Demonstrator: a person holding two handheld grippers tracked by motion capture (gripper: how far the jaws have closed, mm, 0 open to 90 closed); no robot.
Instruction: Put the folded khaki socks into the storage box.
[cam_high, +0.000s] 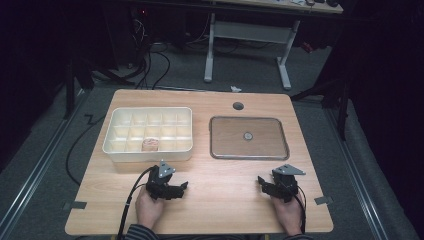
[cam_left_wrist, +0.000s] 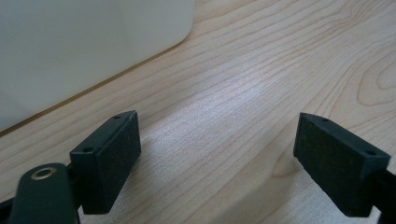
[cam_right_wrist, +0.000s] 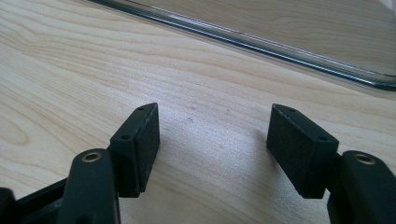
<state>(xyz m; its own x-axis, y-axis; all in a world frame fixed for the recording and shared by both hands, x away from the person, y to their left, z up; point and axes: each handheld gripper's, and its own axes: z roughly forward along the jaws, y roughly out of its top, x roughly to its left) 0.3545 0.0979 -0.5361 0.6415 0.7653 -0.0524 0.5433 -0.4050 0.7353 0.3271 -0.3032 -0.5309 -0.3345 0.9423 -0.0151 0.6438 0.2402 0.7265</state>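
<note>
Two hand-held grippers rest low on the wooden surface (cam_high: 210, 200), one in each hand, both near the person's edge. Left hand-held gripper (cam_high: 182, 187): jaws spread wide, nothing between them; in the left gripper view the bare wood grain shows between the pads (cam_left_wrist: 109, 158). Right hand-held gripper (cam_high: 261, 181): jaws likewise apart and empty, wood showing between them in the right gripper view.

Objects ahead: a white compartment tray (cam_high: 120, 150) on the left half of the surface, and a clear flat lid (cam_high: 220, 150) with a small centre knob (cam_high: 247, 135) on the right half. One small pinkish-brown item (cam_high: 150, 145) sits in a compartment of the tray's near row, about the middle; its exact nature is too small to tell.

Key relation: the tray lies directly ahead of the left hand-held gripper and just beside it; its white wall (cam_left_wrist: 84, 46) stands close beyond the jaws at upper left in the left gripper view. The lid lies ahead of the right hand-held gripper, its near rim (cam_right_wrist: 261, 46) running across that view beyond the jaws. Tray and lid both have their long axis running left to right.

Judgement: the left side is nearer the tray and the item, the right side nearer the lid. Lid and tray are apart, so covering looks not yet started.
</note>
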